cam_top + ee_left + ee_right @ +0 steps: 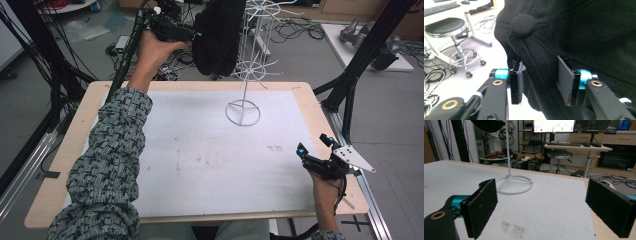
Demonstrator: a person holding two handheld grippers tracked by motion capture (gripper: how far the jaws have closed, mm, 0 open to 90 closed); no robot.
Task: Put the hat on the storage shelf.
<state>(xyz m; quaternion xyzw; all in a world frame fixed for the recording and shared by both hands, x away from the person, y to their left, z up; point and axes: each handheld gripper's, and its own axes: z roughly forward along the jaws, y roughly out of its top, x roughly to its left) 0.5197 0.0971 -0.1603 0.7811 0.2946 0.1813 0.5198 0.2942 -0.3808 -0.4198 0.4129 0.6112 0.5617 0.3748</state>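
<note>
I had the left gripper [541, 82] pinching the black cap [218, 35] beside the white rack [245, 75], not yet hung; the right gripper [315, 145], fingers spread, idled on the bench [200, 150].

A black stool [559, 154] stood beside a desk [577, 146] carrying a keyboard [564, 144] and monitors [554, 125]. Cables [295, 30] lay tangled across the grey floor [395, 110]. Black frame posts [372, 45] rose beside the tabletop [70, 145].
</note>
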